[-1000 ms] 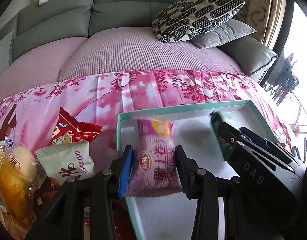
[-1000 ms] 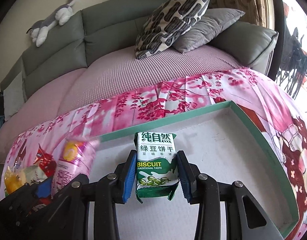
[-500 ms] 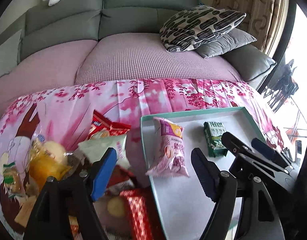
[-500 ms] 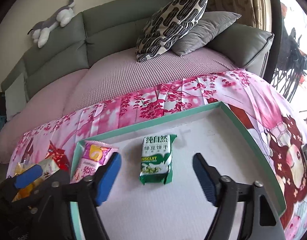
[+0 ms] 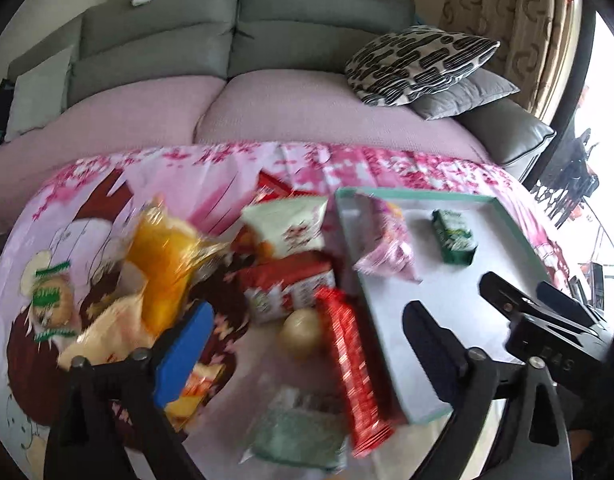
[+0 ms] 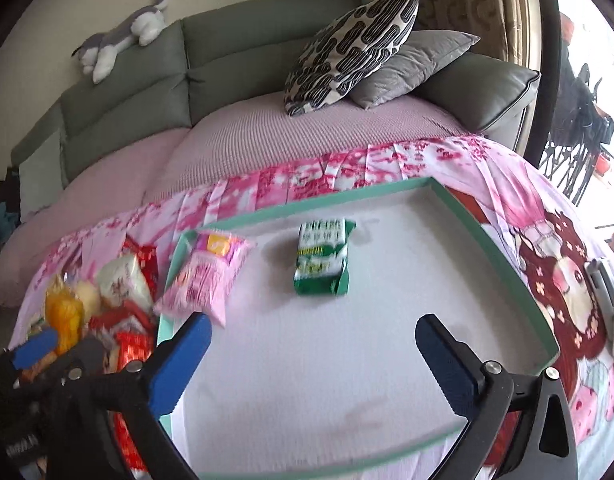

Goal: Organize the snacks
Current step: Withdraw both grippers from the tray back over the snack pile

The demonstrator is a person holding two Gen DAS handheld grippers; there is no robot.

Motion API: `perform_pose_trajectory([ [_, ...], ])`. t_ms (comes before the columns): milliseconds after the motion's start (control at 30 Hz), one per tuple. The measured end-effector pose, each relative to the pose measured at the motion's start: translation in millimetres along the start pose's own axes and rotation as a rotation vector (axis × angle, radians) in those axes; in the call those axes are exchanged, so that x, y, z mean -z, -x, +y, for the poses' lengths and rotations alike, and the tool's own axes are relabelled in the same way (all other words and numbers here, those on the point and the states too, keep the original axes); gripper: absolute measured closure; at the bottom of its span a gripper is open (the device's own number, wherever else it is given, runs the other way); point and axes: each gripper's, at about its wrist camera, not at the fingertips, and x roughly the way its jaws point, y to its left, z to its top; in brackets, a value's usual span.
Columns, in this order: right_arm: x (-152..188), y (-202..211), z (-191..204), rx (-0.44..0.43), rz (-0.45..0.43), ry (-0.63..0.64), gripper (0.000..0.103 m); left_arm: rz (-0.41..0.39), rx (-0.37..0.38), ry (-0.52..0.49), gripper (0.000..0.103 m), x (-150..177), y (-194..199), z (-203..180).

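Note:
A teal-rimmed tray [image 5: 419,194] [image 6: 307,204] with a white floor lies on the pink cloth. In it rest a green biscuit packet [image 5: 455,236] [image 6: 323,260] and, leaning on its left rim, a pink packet [image 5: 387,248] [image 6: 207,276]. My left gripper [image 5: 307,320] hovers over the loose snack pile left of the tray, its jaws opening wide and holding nothing. That pile includes an orange packet [image 5: 163,256], a white packet [image 5: 287,224], a long red bar [image 5: 351,368] and a gold ball [image 5: 301,328]. My right gripper [image 6: 313,326] hangs over the tray's near half, jaws opening wide, nothing between them.
A grey-green sofa [image 6: 235,64] with a mauve seat runs behind the table. A patterned pillow [image 6: 351,48] and a grey pillow lie at its right end, and a plush toy [image 6: 123,36] sits on its back. The pink cloth [image 6: 527,200] hangs over the table edges.
Both grippers opened, let go of their packets in the tray and drew back. The left one swung left over the snack pile.

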Motion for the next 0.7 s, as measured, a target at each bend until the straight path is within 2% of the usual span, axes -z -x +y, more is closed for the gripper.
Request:
perform_pose_trajectory([
  [233, 22.3, 12.9, 15.5, -0.047, 0.009, 0.024, 0.0, 0.024, -0.041, 0.034, 0.006, 15.0, 0.6, 17.0],
  [500, 24.3, 10.3, 38.4, -0.119, 0.014, 0.053, 0.0, -0.029, -0.056, 0.095, 0.006, 8.4, 16.1, 39.6],
  [700, 26.6, 6.4, 51.9, -0.117, 0.024, 0.068, 0.0, -0.035, -0.089, 0.122, 0.006, 7.4, 19.9, 55.5],
])
